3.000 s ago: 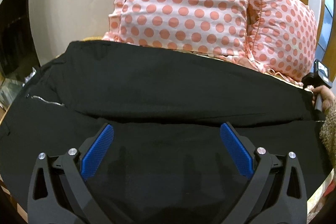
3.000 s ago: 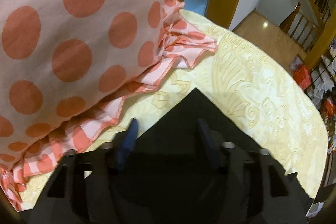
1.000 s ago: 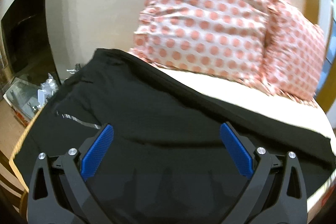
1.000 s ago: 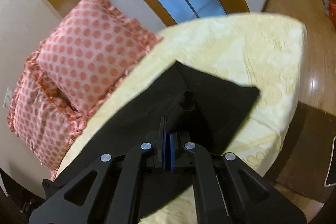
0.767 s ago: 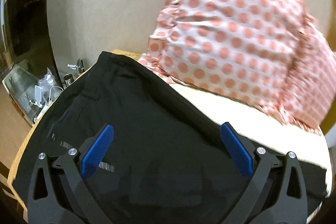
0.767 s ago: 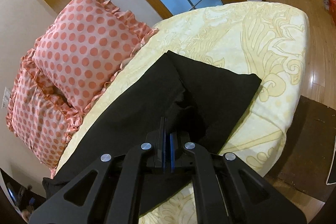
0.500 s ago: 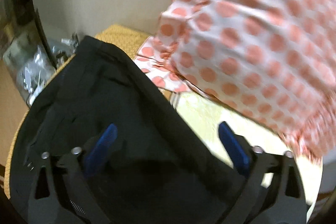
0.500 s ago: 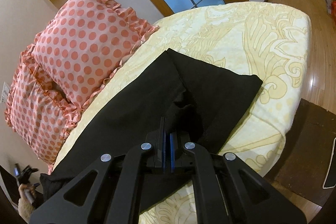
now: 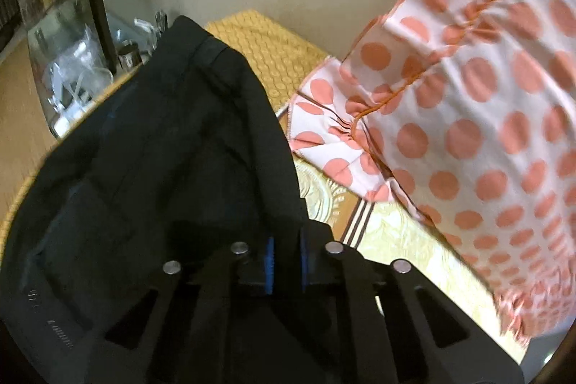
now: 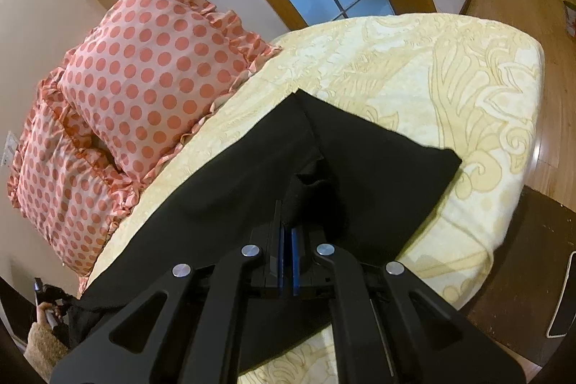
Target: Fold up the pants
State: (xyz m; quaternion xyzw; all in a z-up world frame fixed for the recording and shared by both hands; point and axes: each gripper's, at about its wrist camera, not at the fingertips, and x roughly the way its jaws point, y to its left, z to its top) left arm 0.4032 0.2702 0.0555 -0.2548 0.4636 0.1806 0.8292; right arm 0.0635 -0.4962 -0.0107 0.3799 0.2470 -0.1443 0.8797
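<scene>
Two claws pinching black trousers on a bed

Black trousers (image 10: 252, 168) lay stretched across a cream patterned bed (image 10: 468, 78) beside polka-dot pillows (image 10: 162, 60). The left claw (image 9: 284, 258) was clamped on the waistband end; the right claw (image 10: 287, 261) was clamped on a bunched fold near the leg hems.

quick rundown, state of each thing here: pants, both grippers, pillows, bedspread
pants: spread lengthwise on the bed, pinched at both ends
left gripper: jaws shut on the waist-end edge
right gripper: jaws shut on bunched leg-end fabric
pillows: propped against the wall
bedspread: flat under the pants
</scene>
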